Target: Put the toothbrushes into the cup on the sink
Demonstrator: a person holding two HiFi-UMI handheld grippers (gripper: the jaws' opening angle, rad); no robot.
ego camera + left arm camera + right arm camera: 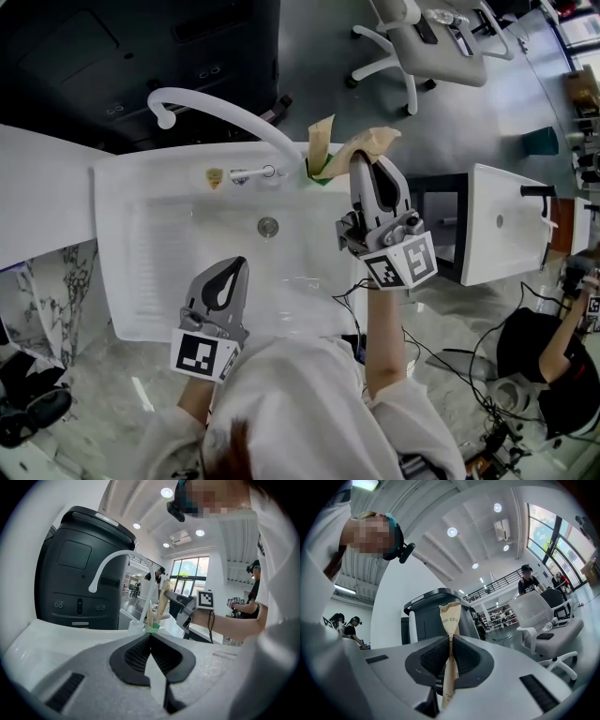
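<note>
A small green cup (319, 175) stands on the back rim of the white sink (117, 197), right of the tap, with one paper-wrapped toothbrush (322, 136) upright in it. My right gripper (360, 159) is shut on a second paper-wrapped toothbrush (380, 140) just right of the cup; in the right gripper view the wrapper (450, 618) sticks up between the closed jaws (450, 640). My left gripper (232, 270) hovers over the basin, shut and empty. The left gripper view looks past its closed tips (151, 637) to the cup (152, 628) and the right gripper (182, 607).
A curved white faucet (225, 108) arches over the basin, whose drain (268, 226) lies below it. A large dark machine (112, 47) stands behind the sink. An office chair (427, 42) and a white unit (502, 225) are to the right; cables lie on the floor.
</note>
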